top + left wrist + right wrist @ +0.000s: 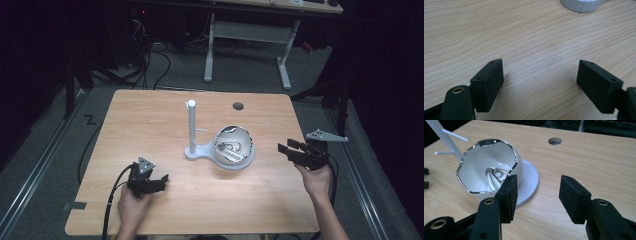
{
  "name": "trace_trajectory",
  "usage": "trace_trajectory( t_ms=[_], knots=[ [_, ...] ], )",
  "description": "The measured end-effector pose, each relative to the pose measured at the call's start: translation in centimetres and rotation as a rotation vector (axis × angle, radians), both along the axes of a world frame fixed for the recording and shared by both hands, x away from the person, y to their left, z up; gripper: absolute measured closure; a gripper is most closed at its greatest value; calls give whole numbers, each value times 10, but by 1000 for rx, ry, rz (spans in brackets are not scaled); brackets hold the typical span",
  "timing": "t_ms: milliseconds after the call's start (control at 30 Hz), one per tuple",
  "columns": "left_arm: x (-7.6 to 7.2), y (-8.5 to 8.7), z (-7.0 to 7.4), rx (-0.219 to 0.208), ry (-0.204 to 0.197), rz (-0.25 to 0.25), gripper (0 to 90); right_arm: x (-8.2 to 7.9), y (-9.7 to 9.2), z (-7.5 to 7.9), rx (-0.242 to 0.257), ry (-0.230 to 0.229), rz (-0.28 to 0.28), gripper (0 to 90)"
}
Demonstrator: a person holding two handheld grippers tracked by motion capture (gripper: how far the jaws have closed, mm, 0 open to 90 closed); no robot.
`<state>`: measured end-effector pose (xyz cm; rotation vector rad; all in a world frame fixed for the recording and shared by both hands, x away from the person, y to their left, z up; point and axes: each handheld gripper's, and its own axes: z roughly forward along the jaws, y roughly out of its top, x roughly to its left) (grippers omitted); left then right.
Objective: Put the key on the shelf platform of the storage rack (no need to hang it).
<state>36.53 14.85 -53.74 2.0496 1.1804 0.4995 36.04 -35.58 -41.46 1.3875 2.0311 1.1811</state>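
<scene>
— So, gripped anything with the right gripper (284, 149)?
— No. Stood wide open, pads bare, aimed at the silver-rimmed bowl (486, 167) from its right side, near but not touching.
— Found the bowl where?
— Tilted on the round foot of the white stand (191, 125), about mid-table (150, 115), with a small metal piece (495, 173) lying inside.
— And the left gripper (162, 179)?
— Equally open and empty, low over bare wood near the front edge, well apart from the stand.
— Best handled how, then?
— Slowly, most likely. Called for one pad inside the wavy rim and one outside, kept clear of the thin pegs on the post. Needed a gentle close too, so as not to tip the bowl off its foot. Could have used the left to steady the stand's foot meanwhile.
</scene>
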Motion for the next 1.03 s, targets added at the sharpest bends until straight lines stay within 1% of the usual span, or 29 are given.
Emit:
trace_trajectory(
  t_ms=[100, 200, 233, 267, 300, 367, 400, 433, 500, 567, 633, 667, 700, 733, 800, 900, 1033],
  knots=[
    [0, 0, 0, 0, 0, 0, 220, -5, 1, -4, -20, 4, 1, 495],
    [0, 0, 0, 0, 0, 0, 220, -9, 1, -10, -18, 3, -2, 495],
    [0, 0, 0, 0, 0, 0, 220, -11, 2, -13, -8, 5, -3, 494],
    [0, 0, 0, 0, 0, 0, 220, -11, 2, -13, -8, 5, -3, 494],
    [0, 0, 0, 0, 0, 0, 220, -13, 2, -24, 5, 11, -7, 485],
    [0, 0, 0, 0, 0, 0, 220, -13, 2, -34, 16, 19, -9, 479],
    [0, 0, 0, 0, 0, 0, 220, -13, 3, -44, 5, 26, -13, 476],
    [0, 0, 0, 0, 0, 0, 220, -13, 4, -50, -3, 30, -20, 473],
    [0, 0, 0, 1, 0, 0, 220, -12, 6, -71, -5, 54, -33, 467],
    [0, 0, 0, 0, 0, 0, 220, -12, 8, -88, -36, 69, -53, 465],
    [0, 0, 0, 1, 0, 0, 220, -11, 11, -102, -53, 89, -61, 461],
    [0, 0, 0, 1, 0, 0, 220, -11, 11, -102, -53, 89, -61, 461],
    [0, 0, 0, 1, -1, 0, 220, -10, 14, -112, -99, 96, -74, 458],
    [0, 0, 0, 3, -1, 0, 220, -9, 15, -116, -120, 102, -78, 453],
    [0, 0, 0, 3, -1, 0, 219, -10, 17, -116, -143, 101, -84, 449],
    [0, 0, 0, 3, -1, 0, 220, -11, 22, -116, -196, 85, -75, 437],
    [0, 0, 0, 3, -1, 0, 219, -11, 22, -116, -193, 88, -71, 432]
  ],
)
